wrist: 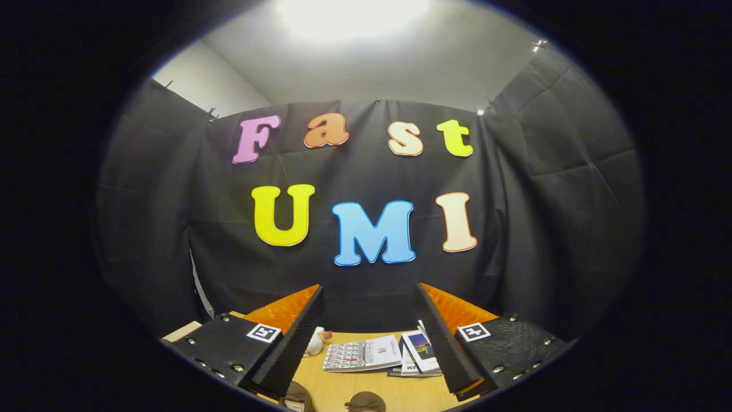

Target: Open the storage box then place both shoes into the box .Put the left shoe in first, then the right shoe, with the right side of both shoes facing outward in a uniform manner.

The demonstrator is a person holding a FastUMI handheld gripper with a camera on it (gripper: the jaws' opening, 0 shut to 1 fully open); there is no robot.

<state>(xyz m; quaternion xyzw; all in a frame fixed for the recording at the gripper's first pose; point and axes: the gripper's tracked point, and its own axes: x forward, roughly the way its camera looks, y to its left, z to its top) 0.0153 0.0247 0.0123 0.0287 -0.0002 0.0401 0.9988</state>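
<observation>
Black cloth hangs as the booth's back wall (366, 274), with a pale ceiling and a bright lamp (351, 14) above it. Below lies a wooden worktop (400, 389). The hand-held gripper (370, 337) is raised, its fingers (297, 337) spread wide with nothing between them. Beyond them, on the worktop, lie a few booklets (366, 355) and a small white toy (314, 342). Two brownish rounded shapes (366, 402) sit nearest, possibly the shoes; I cannot tell.

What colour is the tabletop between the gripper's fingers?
Light wood tan, seen in the gripper view: the table shows between the open gripper fingers, with booklets lying on it.
</observation>
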